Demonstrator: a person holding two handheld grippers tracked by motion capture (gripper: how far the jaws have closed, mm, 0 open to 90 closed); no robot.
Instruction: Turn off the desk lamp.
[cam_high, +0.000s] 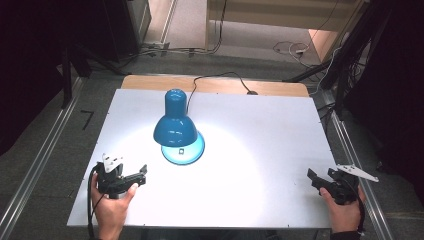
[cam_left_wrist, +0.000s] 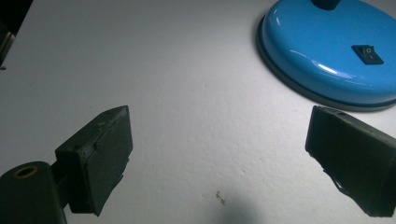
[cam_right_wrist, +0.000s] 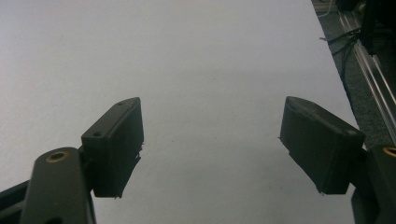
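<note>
blue lamp (cam_high: 177, 132) sits far-centre, lit, near our left gripper (cam_high: 141, 176). both claws wide, empty; right gripper (cam_high: 314, 177) well apart. risk: jaw nudges base, slides or tips lamp.

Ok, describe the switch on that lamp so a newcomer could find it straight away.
Start at the white table and find the blue desk lamp standing left of centre, its light pooled on the board. Under the shade sits its round, glossy blue base, nearest the left gripper. The switch is the small black rocker on top of that base, the one dark patch on the blue.
</note>
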